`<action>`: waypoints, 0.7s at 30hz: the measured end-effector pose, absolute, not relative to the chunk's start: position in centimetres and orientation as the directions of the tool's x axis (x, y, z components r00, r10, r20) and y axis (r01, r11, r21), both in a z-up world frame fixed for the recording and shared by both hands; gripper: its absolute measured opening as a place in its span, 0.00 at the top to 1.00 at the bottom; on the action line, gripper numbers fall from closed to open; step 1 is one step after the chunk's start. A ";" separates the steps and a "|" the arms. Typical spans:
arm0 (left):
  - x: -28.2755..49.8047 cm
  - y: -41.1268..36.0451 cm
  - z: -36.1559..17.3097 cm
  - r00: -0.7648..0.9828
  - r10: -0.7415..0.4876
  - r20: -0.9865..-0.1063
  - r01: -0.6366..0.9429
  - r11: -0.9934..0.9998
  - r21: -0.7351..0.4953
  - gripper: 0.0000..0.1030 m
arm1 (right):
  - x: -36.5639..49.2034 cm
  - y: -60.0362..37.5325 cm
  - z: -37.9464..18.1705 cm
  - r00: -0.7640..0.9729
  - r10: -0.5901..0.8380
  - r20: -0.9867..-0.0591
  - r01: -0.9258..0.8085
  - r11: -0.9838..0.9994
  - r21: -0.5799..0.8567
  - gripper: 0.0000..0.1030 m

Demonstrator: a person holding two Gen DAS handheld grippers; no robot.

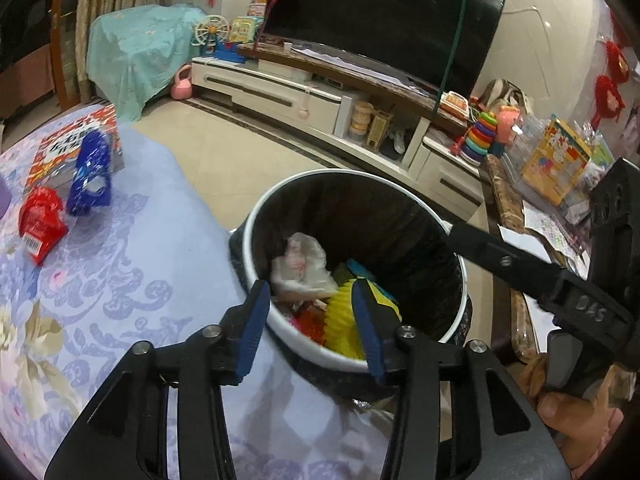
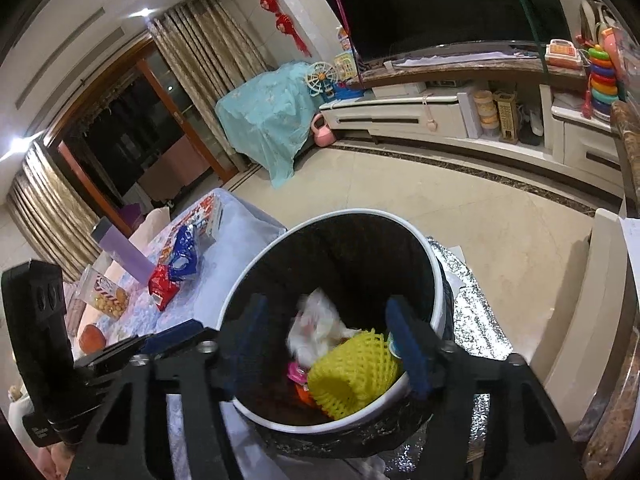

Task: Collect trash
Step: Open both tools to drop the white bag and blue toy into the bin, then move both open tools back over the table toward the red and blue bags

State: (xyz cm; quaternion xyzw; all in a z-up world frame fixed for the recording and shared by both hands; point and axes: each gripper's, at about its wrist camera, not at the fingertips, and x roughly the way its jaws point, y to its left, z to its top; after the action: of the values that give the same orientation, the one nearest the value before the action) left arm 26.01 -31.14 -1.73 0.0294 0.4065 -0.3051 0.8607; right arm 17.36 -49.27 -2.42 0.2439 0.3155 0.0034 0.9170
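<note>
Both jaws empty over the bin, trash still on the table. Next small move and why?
Probably swing the left gripper back toward the red wrapper on the floral tablecloth. Both grippers' jaws stand open with nothing between them above the trash bin, where the white wrapper and yellow foam net already lie. The red wrapper and blue wrapper remain, on the left gripper's side.

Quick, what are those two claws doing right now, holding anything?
Left gripper: open, holding nothing, above the trash bin.
Right gripper: open, holding nothing, above the same bin.
</note>
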 end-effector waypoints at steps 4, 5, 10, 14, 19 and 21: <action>25.7 -29.2 -1.8 0.500 -0.497 -0.709 0.521 0.827 -0.212 0.51 | 16.8 -48.9 -1.7 0.816 0.151 -0.558 0.147 0.880 0.453 0.14; 25.6 -28.5 -1.8 0.505 -0.495 -0.707 0.509 0.832 -0.218 0.49 | 16.6 -48.6 -1.5 0.818 0.152 -0.555 0.143 0.881 0.452 0.12; 25.3 -24.7 -2.5 0.536 -0.464 -0.705 0.437 0.867 -0.238 0.42 | 16.2 -47.6 -1.1 0.821 0.164 -0.547 0.131 0.878 0.460 0.04; 25.1 -21.3 -3.3 0.551 -0.438 -0.711 0.377 0.890 -0.256 0.41 | 16.1 -46.1 -1.2 0.816 0.192 -0.545 0.119 0.867 0.484 0.03; 24.9 -17.1 -4.1 0.568 -0.400 -0.719 0.305 0.914 -0.268 0.40 | 16.5 -43.3 -1.0 0.805 0.231 -0.546 0.075 0.874 0.480 0.03; 24.9 -15.7 -4.2 0.574 -0.392 -0.719 0.279 0.919 -0.279 0.40 | 16.7 -42.0 -0.9 0.802 0.246 -0.545 0.054 0.878 0.475 0.03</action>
State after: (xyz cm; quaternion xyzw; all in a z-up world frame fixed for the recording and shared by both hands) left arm 24.93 -15.66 -4.19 -0.0675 0.4208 -0.1896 0.8846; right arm 16.71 -42.02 -0.86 0.2412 0.3105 0.0524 0.9180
